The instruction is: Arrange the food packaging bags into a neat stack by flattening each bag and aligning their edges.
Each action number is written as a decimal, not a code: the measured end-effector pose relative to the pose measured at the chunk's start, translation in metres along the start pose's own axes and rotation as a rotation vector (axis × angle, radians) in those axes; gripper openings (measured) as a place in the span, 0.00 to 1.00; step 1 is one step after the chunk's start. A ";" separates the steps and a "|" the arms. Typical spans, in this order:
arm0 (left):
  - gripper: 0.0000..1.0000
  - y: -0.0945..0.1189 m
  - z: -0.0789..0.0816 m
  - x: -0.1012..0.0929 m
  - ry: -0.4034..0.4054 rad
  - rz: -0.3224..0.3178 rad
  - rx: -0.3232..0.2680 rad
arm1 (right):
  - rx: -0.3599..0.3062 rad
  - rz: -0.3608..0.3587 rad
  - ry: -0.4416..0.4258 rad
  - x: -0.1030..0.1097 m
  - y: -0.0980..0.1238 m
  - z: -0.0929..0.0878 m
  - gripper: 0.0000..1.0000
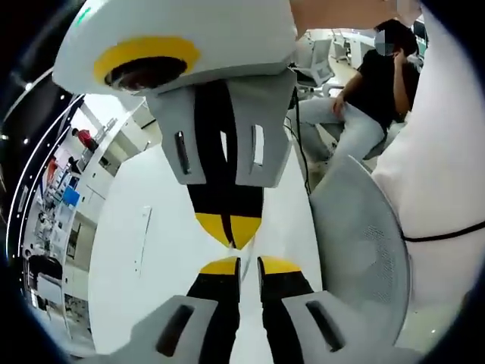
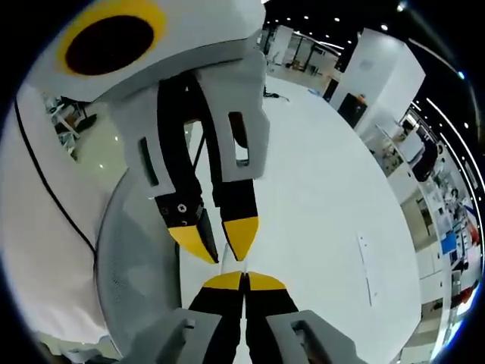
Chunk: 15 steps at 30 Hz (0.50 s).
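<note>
Now the slightly spread left claw (image 1: 248, 265) and the empty, pressed-together right claw (image 2: 244, 280), pointing in from 12 o'clock, nearly touch tip to tip, so a small push may knock them together; where the bags lie I cannot tell.

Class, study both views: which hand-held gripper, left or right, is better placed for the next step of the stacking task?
Left, narrowly. The left hand-held gripper and the right hand-held gripper meet tip to tip over a white surface, so they are equally placed. The left's jaws stand slightly apart and the right's are shut, so the left seems readier to grasp.
</note>
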<state>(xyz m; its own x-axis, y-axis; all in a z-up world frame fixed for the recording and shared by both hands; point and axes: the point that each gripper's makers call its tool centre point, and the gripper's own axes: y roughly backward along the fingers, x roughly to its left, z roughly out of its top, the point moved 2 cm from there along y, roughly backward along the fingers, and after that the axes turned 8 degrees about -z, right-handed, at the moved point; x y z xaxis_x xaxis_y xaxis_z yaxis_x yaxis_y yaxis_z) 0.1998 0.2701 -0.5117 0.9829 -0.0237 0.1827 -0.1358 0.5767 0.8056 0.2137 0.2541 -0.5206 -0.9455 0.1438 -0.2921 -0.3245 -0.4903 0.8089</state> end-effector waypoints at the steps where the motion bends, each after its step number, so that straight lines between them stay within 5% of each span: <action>1: 0.06 -0.001 0.000 0.000 0.000 -0.001 0.002 | 0.000 0.000 0.000 0.001 0.001 0.000 0.00; 15: 0.05 -0.012 -0.010 -0.002 0.017 -0.027 0.049 | -0.003 0.005 -0.001 0.002 0.000 0.005 0.00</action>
<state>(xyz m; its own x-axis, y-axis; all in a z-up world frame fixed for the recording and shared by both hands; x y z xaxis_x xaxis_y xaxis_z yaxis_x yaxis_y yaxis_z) 0.2012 0.2715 -0.5274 0.9882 -0.0242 0.1513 -0.1150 0.5356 0.8366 0.2112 0.2589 -0.5184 -0.9471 0.1427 -0.2875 -0.3199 -0.4934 0.8089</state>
